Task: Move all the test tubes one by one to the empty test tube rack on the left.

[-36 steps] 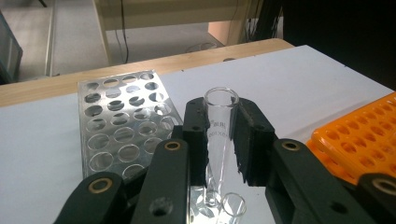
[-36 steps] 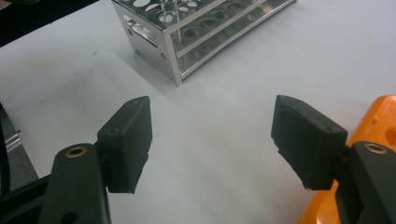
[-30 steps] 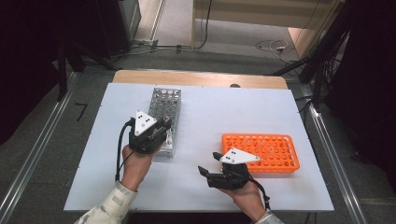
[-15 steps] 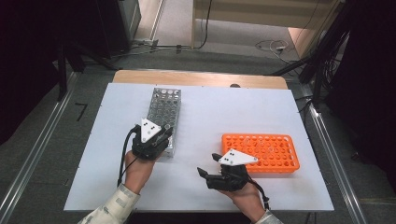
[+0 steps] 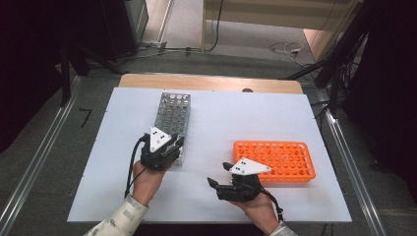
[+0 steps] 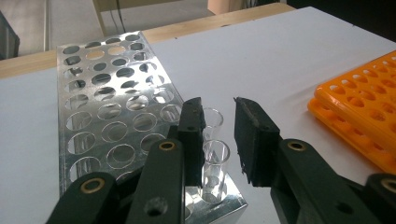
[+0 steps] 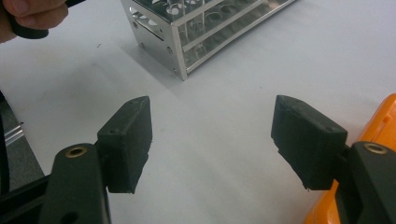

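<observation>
**Glass tubes at the rack's near corner: a grasp with little margin**

The glass tubes point(image 6: 215, 156) stand upright in the near corner holes of the metal rack point(image 5: 171, 120), which sits on the left half of the white counter point(image 5: 221, 118). Two clear tube mouths show in the left gripper view, one behind the other, rising above the rack's top plate. The left gripper point(image 6: 219, 140) is at that corner with its jaws apart: the left jaw stands just beside the tubes, perhaps touching the nearer one, while the right jaw is off to the other side with a clear gap. Nothing is clamped yet.

The likely trouble comes from that lopsided approach. If the jaws close from here, the left one may push a tube sideways against its hole before the right one arrives, tilting it or jamming it in the rack. The two tubes also sit close together, so the jaws could catch both rims, or pinch one and knock the other. Clear glass is smooth and brittle; a hard squeeze near the rim could chip it, and a weak one could let it slip on lifting. The rack looks light and could be dragged across the counter.

The right gripper point(image 7: 212, 140) hovers low over bare counter with its jaws wide apart, beside the orange rack point(image 5: 275, 160), holding nothing.
</observation>
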Demonstrator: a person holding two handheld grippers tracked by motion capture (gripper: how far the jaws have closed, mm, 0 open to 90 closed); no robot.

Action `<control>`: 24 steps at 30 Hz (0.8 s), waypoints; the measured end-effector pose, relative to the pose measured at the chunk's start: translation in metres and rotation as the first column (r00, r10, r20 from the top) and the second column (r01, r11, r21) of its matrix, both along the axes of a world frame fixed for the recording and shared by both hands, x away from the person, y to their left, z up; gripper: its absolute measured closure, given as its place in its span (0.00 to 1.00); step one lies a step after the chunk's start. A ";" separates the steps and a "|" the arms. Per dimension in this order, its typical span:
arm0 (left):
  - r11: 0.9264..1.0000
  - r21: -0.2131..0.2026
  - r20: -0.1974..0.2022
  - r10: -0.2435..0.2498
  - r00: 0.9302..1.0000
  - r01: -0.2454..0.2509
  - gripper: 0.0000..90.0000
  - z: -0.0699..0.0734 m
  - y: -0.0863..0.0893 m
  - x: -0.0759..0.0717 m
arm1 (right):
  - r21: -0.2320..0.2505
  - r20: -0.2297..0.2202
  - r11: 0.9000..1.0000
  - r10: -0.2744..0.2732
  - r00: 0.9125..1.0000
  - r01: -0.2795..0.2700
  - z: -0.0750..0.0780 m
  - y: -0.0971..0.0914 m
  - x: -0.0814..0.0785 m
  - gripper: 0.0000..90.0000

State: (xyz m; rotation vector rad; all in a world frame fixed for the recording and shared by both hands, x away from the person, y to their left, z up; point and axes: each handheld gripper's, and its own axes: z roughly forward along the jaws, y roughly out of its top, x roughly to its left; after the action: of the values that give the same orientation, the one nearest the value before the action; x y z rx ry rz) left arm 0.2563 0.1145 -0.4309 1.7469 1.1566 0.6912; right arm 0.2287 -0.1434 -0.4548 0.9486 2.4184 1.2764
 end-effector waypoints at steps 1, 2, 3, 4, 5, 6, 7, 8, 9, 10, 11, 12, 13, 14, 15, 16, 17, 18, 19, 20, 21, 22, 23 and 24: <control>1.000 -0.003 0.002 -0.001 1.000 0.001 0.79 0.000 0.000 0.000 | -0.001 0.000 1.000 0.000 1.000 0.000 0.000 0.000 0.000 0.31; 1.000 -0.004 0.001 -0.001 1.000 0.001 0.77 0.001 0.001 0.000 | -0.002 0.003 1.000 0.000 1.000 0.000 0.000 0.000 -0.001 0.31; 1.000 -0.008 0.002 0.000 1.000 0.000 0.77 0.001 0.001 -0.001 | 0.000 0.003 1.000 0.001 1.000 -0.001 0.001 0.000 -0.001 0.31; 1.000 -0.012 0.002 0.001 1.000 -0.001 0.77 0.002 0.001 -0.001 | 0.002 0.003 1.000 0.000 1.000 0.000 0.001 0.000 -0.002 0.31; 1.000 -0.017 0.000 0.000 1.000 0.000 0.75 0.002 0.002 -0.001 | 0.007 0.005 1.000 0.000 1.000 0.000 0.001 -0.001 -0.002 0.31; 1.000 -0.018 -0.002 0.001 1.000 -0.001 0.75 0.002 0.002 -0.001 | 0.011 0.001 1.000 -0.004 1.000 0.004 0.002 -0.002 -0.002 0.31; 1.000 -0.018 -0.002 0.001 1.000 -0.001 0.75 0.002 0.003 -0.001 | 0.011 0.005 1.000 -0.007 1.000 0.007 0.002 -0.004 -0.002 0.31; 1.000 -0.023 0.001 0.005 1.000 -0.005 0.73 0.003 0.004 -0.002 | 0.009 0.007 1.000 -0.008 1.000 0.008 0.003 -0.005 -0.002 0.31; 1.000 -0.026 0.003 0.006 1.000 -0.006 0.71 0.004 0.005 -0.003 | 0.011 0.008 1.000 -0.010 1.000 0.010 0.003 -0.007 -0.002 0.31; 1.000 -0.030 0.003 0.004 1.000 -0.004 0.68 0.005 0.005 -0.004 | 0.010 0.015 1.000 -0.013 1.000 0.013 0.003 -0.008 -0.002 0.31; 0.999 -0.036 0.005 0.004 1.000 -0.004 0.65 0.006 0.006 -0.005 | 0.009 0.014 1.000 -0.015 1.000 0.015 0.004 -0.009 -0.003 0.31; 0.999 -0.044 0.007 0.006 1.000 -0.006 0.62 0.007 0.006 -0.006 | 0.010 0.016 1.000 -0.016 1.000 0.015 0.005 -0.011 -0.003 0.31; 0.999 -0.050 0.006 0.009 1.000 -0.009 0.58 0.008 0.006 -0.007 | 0.015 0.018 1.000 -0.021 1.000 0.020 0.006 -0.013 -0.003 0.31; 0.999 -0.047 0.005 0.014 1.000 -0.014 0.53 0.009 0.006 -0.008 | 0.021 0.022 1.000 -0.024 0.999 0.024 0.008 -0.016 -0.004 0.32; 0.999 -0.046 0.004 0.021 1.000 -0.021 0.48 0.009 0.005 -0.008 | 0.023 0.025 0.999 -0.028 0.999 0.027 0.009 -0.018 -0.004 0.32; 0.999 -0.049 0.000 0.024 1.000 -0.024 0.42 0.009 0.004 -0.008 | 0.027 0.028 0.999 -0.033 0.999 0.033 0.010 -0.020 -0.004 0.32; 0.998 -0.055 -0.004 0.027 1.000 -0.027 0.39 0.009 0.004 -0.009 | 0.035 0.029 0.999 -0.040 0.999 0.039 0.012 -0.023 -0.004 0.32; 0.998 -0.060 -0.007 0.029 1.000 -0.030 0.35 0.009 0.004 -0.009 | 0.040 0.030 0.998 -0.044 0.999 0.043 0.013 -0.026 -0.004 0.32; 0.997 -0.066 -0.011 0.028 1.000 -0.029 0.32 0.009 0.004 -0.010 | 0.039 0.032 0.998 -0.049 0.998 0.047 0.013 -0.028 -0.005 0.32; 0.997 -0.071 -0.006 0.028 1.000 -0.028 0.30 0.009 0.004 -0.010 | 0.036 0.034 0.998 -0.055 0.998 0.054 0.013 -0.030 -0.005 0.32; 0.996 -0.079 -0.003 0.032 0.999 -0.032 0.27 0.010 0.005 -0.011 | 0.034 0.036 0.998 -0.057 0.998 0.055 0.013 -0.031 -0.006 0.32; 0.996 -0.087 -0.001 0.034 0.999 -0.034 0.26 0.012 0.006 -0.012 | 0.032 0.036 0.998 -0.060 0.998 0.059 0.014 -0.032 -0.007 0.32; 0.995 -0.095 -0.002 0.033 0.999 -0.033 0.25 0.013 0.007 -0.012 | 0.032 0.041 0.998 -0.064 0.997 0.062 0.014 -0.034 -0.008 0.33; 0.994 -0.106 -0.003 0.031 1.000 -0.031 0.24 0.013 0.008 -0.013 | 0.035 0.043 0.997 -0.068 0.997 0.066 0.015 -0.036 -0.009 0.33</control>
State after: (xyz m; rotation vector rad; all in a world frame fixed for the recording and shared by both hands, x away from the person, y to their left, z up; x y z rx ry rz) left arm 0.2436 0.1222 -0.4177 1.6431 1.2023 0.6357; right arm 0.2200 -0.1797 -0.4397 0.9919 2.3188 1.3047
